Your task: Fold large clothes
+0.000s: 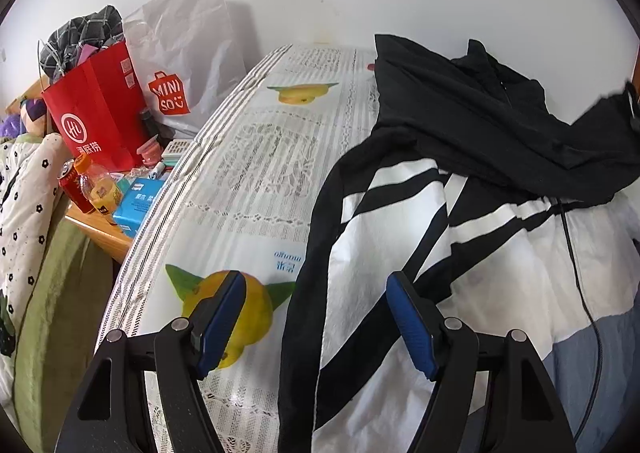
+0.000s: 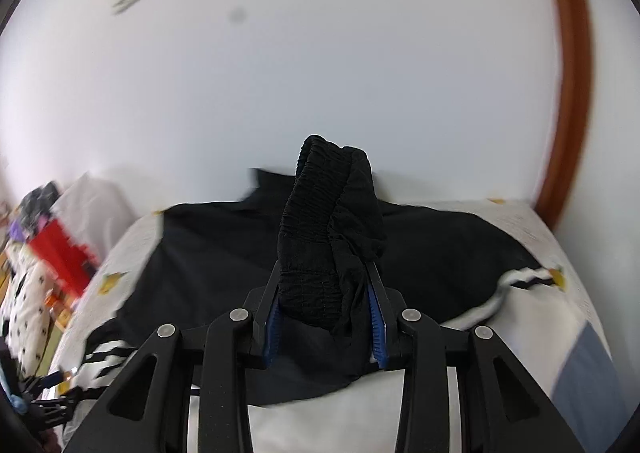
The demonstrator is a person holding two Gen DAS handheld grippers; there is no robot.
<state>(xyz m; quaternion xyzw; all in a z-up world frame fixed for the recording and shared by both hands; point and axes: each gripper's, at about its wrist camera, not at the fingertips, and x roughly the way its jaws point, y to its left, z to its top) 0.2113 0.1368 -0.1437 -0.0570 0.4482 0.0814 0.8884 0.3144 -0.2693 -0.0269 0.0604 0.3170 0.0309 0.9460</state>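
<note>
A large jacket lies spread on the bed, with a white body [image 1: 380, 253], black stripes and a black upper part [image 1: 480, 113]. My left gripper [image 1: 316, 281] is open just above the jacket's black side edge, its blue pads [image 1: 224, 317] touching nothing. My right gripper [image 2: 324, 265] is shut on a bunched black elastic cuff [image 2: 320, 205] of the jacket and holds it up off the bed. Black cloth [image 2: 240, 253] trails from the cuff down onto the mattress. The right wrist view is blurred at its edges.
The bed sheet [image 1: 260, 153] has a fruit print. Left of the bed, a wooden nightstand [image 1: 108, 237] carries a red bag [image 1: 96, 113], a white shopping bag [image 1: 188, 65], bottles [image 1: 96, 185] and a blue tissue pack [image 1: 138, 205]. A black cable [image 1: 576, 253] crosses the jacket. A wooden door frame [image 2: 572, 93] stands at right.
</note>
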